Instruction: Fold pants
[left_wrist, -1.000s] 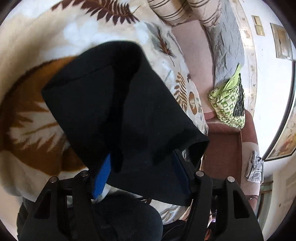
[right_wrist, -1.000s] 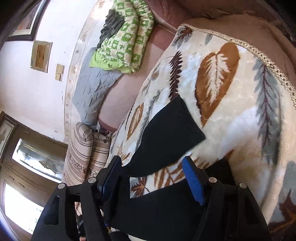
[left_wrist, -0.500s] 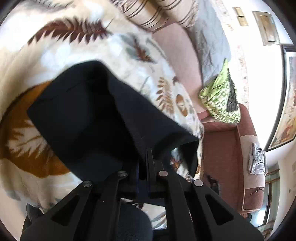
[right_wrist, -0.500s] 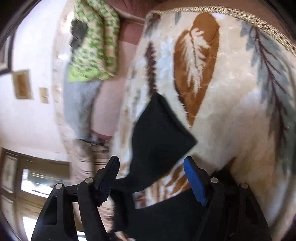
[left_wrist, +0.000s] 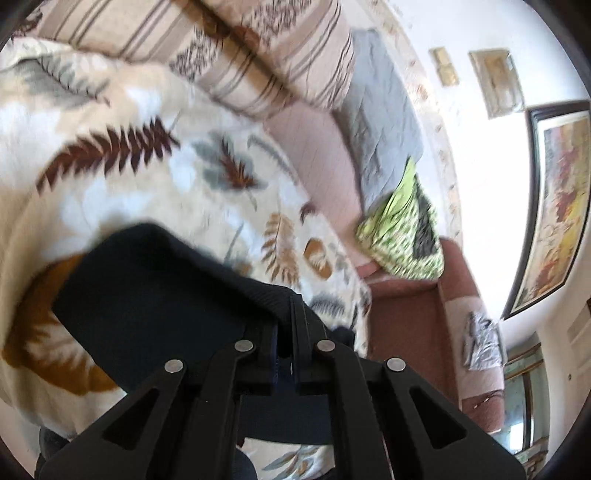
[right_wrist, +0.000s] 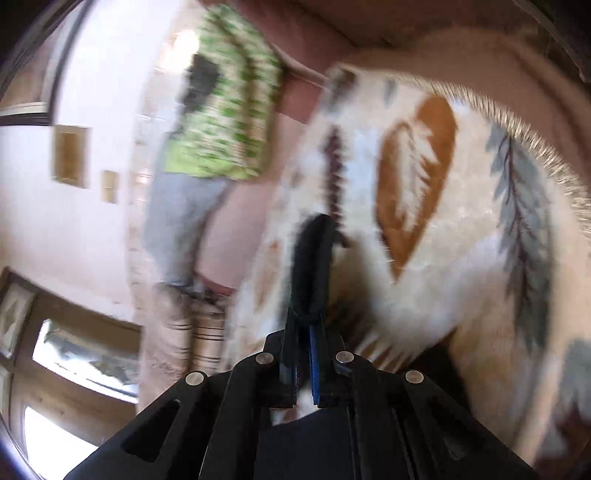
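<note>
Left gripper (left_wrist: 289, 314): closed, jaws pinched together on a ribbed edge of the pants (left_wrist: 155, 295).
Right gripper (right_wrist: 306, 325): jaws have just been closing and now meet on a bunched fold of black cloth; a strip of blue pad shows between them.
Pants: black, lying on the blanket (left_wrist: 110, 192); in the left view a broad panel spreads left and near from the jaws; in the right view a narrow rolled edge (right_wrist: 314, 258) rises from the jaws, and more black cloth lies near, under the gripper body.
Blanket: cream with brown and grey leaf print, fringed at its far edge in the right view; it covers a sofa (left_wrist: 402, 325).
Cushions (left_wrist: 229, 55): striped beige, at the far end of the blanket.
Green cloth (left_wrist: 402, 240): patterned bundle on the sofa, right of the blanket, well apart from the pants.
Grey cloth (left_wrist: 384, 122): on the sofa, beyond the green cloth.
Sharpness: both views are blurred, the right one more.
</note>
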